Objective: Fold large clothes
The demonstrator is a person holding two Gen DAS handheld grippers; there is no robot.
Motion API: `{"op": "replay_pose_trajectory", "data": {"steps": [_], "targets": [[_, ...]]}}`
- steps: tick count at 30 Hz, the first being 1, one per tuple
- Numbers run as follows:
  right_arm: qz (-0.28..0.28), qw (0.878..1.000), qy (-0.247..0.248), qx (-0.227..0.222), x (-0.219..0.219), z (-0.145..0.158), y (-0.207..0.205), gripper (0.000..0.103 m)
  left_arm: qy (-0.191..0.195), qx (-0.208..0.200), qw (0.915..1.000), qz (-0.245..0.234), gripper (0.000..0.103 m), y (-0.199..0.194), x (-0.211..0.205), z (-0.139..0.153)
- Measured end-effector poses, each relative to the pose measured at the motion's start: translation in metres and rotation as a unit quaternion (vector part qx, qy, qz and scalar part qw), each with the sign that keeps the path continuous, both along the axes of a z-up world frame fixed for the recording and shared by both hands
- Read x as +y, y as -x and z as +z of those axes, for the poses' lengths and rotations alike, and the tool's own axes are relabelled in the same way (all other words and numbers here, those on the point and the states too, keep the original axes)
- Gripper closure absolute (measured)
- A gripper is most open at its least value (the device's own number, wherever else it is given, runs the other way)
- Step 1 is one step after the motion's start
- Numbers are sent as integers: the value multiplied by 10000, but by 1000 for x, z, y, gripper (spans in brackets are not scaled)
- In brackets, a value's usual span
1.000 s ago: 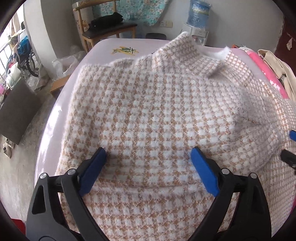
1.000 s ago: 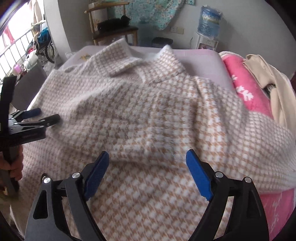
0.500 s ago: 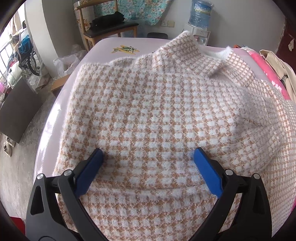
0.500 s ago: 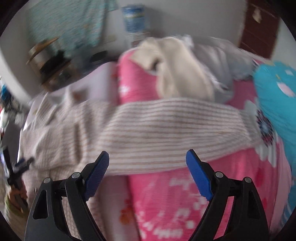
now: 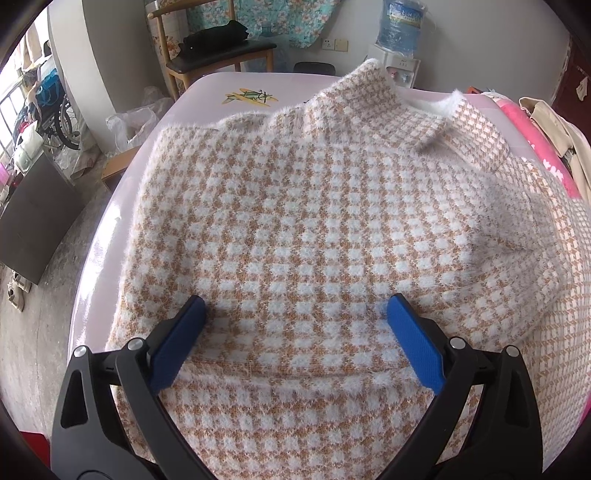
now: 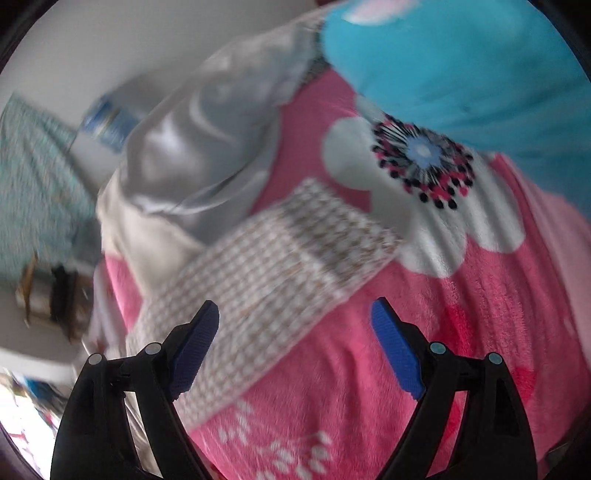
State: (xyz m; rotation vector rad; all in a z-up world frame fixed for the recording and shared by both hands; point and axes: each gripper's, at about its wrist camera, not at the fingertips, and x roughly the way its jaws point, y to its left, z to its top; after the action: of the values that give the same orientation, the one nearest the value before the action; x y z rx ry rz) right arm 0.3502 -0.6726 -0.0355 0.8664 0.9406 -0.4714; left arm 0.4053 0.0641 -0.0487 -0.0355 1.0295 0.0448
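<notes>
A fluffy tan-and-white checked sweater (image 5: 314, 206) lies flat on a pale pink table (image 5: 96, 258), collar at the far end. My left gripper (image 5: 293, 314) hovers open over the sweater's lower body, blue pads wide apart, nothing between them. In the right wrist view the sweater's sleeve (image 6: 266, 280) stretches across a pink flowered blanket (image 6: 369, 369), cuff toward the upper right. My right gripper (image 6: 295, 317) is open just above the sleeve, its left pad over the sleeve's edge, nothing gripped. The right view is blurred by motion.
A grey garment (image 6: 199, 147) and a beige one (image 5: 554, 125) lie heaped on the blanket beyond the sleeve. A blue pillow (image 6: 461, 66) sits at the top right. Behind the table stand a wooden chair (image 5: 218, 55) and a water dispenser (image 5: 400, 33).
My right gripper has swung far to the right, off the sweater's body and out along the sleeve over the pink blanket, rolling as it went. The left gripper stayed put.
</notes>
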Motion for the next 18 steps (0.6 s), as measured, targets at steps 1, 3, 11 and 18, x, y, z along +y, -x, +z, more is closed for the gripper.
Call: {"op": "replay_pose_trajectory", "data": {"steps": [1, 3, 11, 18], "targets": [[-143, 9997, -173, -36, -8, -9, 0, 20, -2, 0, 10000, 0, 8, 0, 0, 0], [-281, 9989, -361, -95, -16, -19, -2, 20, -21, 12, 10000, -7, 8, -1, -1, 0], [-780, 9933, -824, -241, -41, -58, -7, 35, -42, 65, 10000, 34, 8, -4, -3, -2], [-889, 9942, -470, -372, -34, -57, -10, 58, -28, 87, 9999, 84, 8, -5, -3, -3]]}}
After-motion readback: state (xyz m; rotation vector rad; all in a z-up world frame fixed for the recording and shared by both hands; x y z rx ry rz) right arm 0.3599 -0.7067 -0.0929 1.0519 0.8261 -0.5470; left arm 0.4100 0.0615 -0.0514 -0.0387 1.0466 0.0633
